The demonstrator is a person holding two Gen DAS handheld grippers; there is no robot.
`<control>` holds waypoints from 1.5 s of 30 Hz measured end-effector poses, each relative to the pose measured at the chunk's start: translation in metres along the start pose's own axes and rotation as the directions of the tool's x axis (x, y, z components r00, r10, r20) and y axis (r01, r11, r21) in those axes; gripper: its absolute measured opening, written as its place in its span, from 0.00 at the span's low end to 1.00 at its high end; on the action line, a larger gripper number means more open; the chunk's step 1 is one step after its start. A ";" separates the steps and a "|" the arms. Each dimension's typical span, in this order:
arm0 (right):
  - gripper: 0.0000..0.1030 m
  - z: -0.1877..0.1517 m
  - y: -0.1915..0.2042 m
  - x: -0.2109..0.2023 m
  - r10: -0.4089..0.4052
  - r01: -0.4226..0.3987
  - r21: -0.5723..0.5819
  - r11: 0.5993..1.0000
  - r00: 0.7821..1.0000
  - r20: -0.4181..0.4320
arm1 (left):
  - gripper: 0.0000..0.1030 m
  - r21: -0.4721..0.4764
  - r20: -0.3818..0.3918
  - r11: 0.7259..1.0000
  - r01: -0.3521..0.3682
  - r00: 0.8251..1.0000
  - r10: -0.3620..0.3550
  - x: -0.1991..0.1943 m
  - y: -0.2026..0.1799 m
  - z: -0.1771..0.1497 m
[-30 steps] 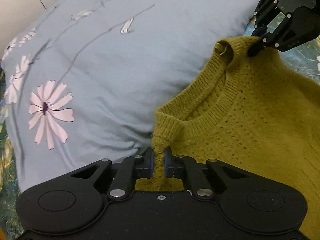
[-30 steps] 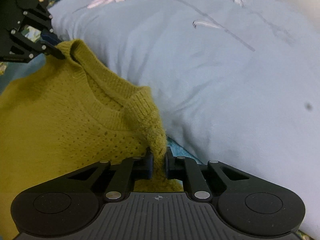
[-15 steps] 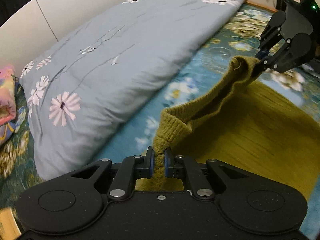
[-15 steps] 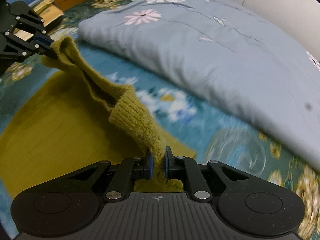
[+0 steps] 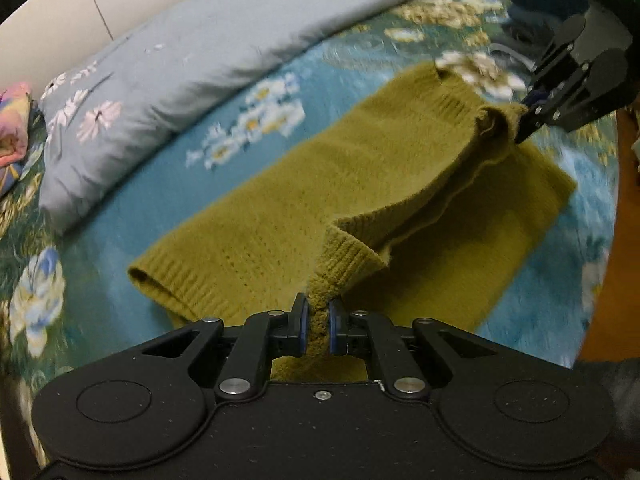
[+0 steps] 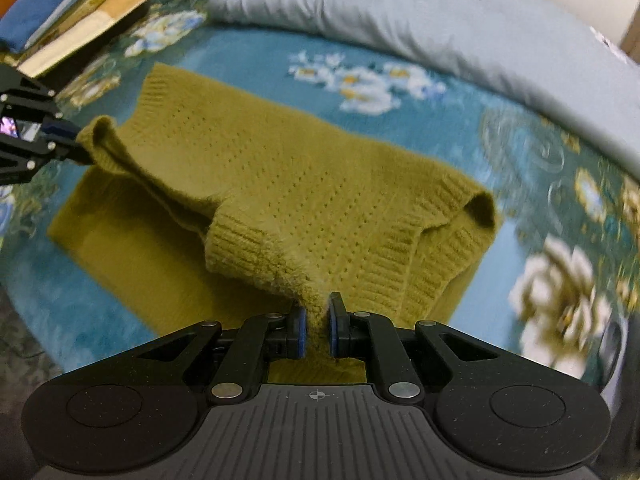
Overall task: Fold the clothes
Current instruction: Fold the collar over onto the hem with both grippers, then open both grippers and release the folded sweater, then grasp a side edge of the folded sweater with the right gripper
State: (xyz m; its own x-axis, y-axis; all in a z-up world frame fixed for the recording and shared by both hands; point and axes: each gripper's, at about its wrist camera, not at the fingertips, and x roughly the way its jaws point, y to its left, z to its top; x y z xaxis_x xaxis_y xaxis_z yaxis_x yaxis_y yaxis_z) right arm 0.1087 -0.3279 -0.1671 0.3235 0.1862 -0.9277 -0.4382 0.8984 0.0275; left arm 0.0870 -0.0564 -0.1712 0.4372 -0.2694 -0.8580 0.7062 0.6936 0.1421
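An olive-green knit sweater (image 5: 360, 184) lies on the teal floral bedspread (image 5: 248, 120), its upper part doubled over onto the lower part so that two ribbed sleeve cuffs show at the far edge of the fold. The left gripper (image 5: 318, 322) has its jaws pressed narrow on a bunched ribbed piece of the sweater at the neckline, the knit squeezed between the blue pads, and the cloth rises from the sweater's body up to that pinch. The right gripper (image 6: 318, 320) likewise has its jaws clamped close on the sweater's other shoulder edge; in the left wrist view it shows at the sweater's far right corner (image 5: 524, 128), with the neckline stretched between the two grips (slack and sagging in the middle). Beyond the sweater, along its far side, lies a grey-blue quilt (image 5: 192, 52) printed with pale pink daisies. Off the sweater's far left corner in the right wrist view sit a blue cushion (image 6: 44, 8) and some flat tan items, too blurred to name.
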 end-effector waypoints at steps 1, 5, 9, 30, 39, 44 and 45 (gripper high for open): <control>0.08 -0.005 0.003 0.002 0.001 -0.001 0.004 1.000 1.000 -0.008 | 0.07 -0.005 -0.010 1.000 0.000 1.000 0.000 0.001 -0.004 -0.005; 0.08 -0.021 0.015 0.013 0.002 -0.001 0.029 1.000 0.999 -0.042 | 0.07 -0.032 -0.043 0.999 -0.004 0.999 0.002 0.005 -0.018 -0.022; 0.08 -0.031 0.020 0.023 0.005 -0.001 0.059 0.998 0.997 -0.071 | 0.07 -0.047 -0.074 0.999 0.004 0.997 -0.008 0.012 -0.026 -0.034; 0.56 -0.057 0.017 -0.012 -0.001 -0.004 0.175 0.985 1.000 0.028 | 0.53 -0.518 0.000 0.855 -0.010 1.000 0.012 -0.033 0.002 -0.055; 0.82 -0.082 -0.043 0.003 -0.050 -0.021 0.579 0.815 0.993 0.106 | 0.57 -0.797 -0.083 0.597 -0.089 0.996 0.037 0.003 0.057 -0.079; 0.80 -0.090 -0.070 0.033 -0.011 -0.081 0.720 0.690 0.992 0.123 | 0.56 -0.842 -0.114 0.529 -0.109 0.993 0.023 0.026 0.069 -0.085; 0.75 -0.091 -0.073 0.038 -0.008 -0.082 0.732 0.676 0.993 0.118 | 0.56 -0.846 -0.115 0.521 -0.109 0.993 0.021 0.028 0.069 -0.086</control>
State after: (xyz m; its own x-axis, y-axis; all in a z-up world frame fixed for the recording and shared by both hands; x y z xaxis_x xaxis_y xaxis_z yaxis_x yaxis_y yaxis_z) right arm 0.0767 -0.4224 -0.2377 0.4240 0.2246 -0.8774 0.2915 0.8834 0.3669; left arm 0.1001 0.0417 -0.2275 0.3850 -0.1764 -0.9059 -0.1508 0.9564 -0.2503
